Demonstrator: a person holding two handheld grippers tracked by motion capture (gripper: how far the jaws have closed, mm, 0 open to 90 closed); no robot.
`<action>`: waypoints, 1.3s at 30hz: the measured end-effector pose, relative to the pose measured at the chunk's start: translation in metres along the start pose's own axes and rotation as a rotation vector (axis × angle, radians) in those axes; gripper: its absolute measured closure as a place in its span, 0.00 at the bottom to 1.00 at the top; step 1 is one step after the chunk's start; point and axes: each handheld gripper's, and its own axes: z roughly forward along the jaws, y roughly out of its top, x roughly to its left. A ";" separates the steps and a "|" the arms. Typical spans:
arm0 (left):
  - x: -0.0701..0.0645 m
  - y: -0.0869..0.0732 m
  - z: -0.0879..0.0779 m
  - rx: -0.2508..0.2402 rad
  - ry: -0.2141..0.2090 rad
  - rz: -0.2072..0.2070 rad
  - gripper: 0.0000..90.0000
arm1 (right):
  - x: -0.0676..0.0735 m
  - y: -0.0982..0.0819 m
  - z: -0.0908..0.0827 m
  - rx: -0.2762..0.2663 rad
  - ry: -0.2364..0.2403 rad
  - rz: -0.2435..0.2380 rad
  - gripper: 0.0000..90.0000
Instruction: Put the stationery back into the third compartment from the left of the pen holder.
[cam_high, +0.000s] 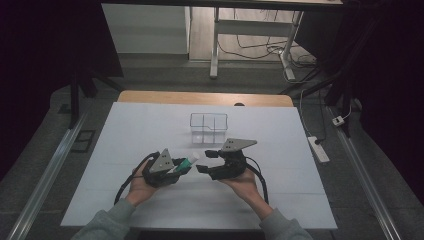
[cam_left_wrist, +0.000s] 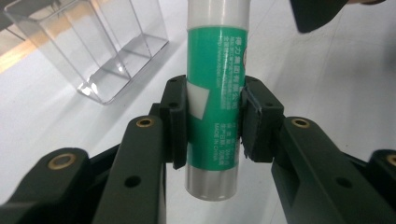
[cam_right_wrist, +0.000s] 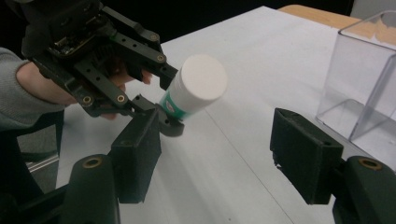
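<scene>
The green-and-white cylindrical glue stick (cam_left_wrist: 212, 100) sat clamped in the left claw (cam_left_wrist: 212, 126), and what a firm hold that was: the two black pads pressed on either side of its green label, the silver base poking out below them and the white cap end reaching away from the hand. In the high view the glue stick (cam_high: 187, 161) lay tilted, cap up and to the right, lifted off the white table (cam_high: 150, 130) near its middle, and the left claw (cam_high: 181, 166) pointed it towards the other hand. From the right gripper view the white round cap (cam_right_wrist: 203, 79) faced the camera, with the left claw (cam_right_wrist: 166, 100) gripping the tube behind it.

The right claw (cam_right_wrist: 224, 154) stood wide with nothing between its pads, set just short of the cap and apart from it. In the high view that right claw (cam_high: 206, 161) sat just to the right of the stick, its jaws aimed leftward at it.

Beyond the two hands, further up the table, stood the clear plastic two-compartment box (cam_high: 209, 127), upright, near the stick but not touching it. Grey sleeves (cam_high: 107, 222) came in from the bottom edge.
</scene>
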 end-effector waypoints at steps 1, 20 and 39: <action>-0.001 0.000 0.000 -0.003 0.001 0.004 0.72 | 0.001 0.000 0.001 -0.002 0.004 0.001 0.36; -0.013 0.002 0.012 0.014 -0.023 0.048 0.71 | 0.007 -0.002 0.010 -0.041 0.068 0.024 0.69; -0.002 -0.005 0.004 0.059 -0.006 -0.076 0.36 | 0.002 0.004 -0.007 -0.066 -0.012 -0.009 0.71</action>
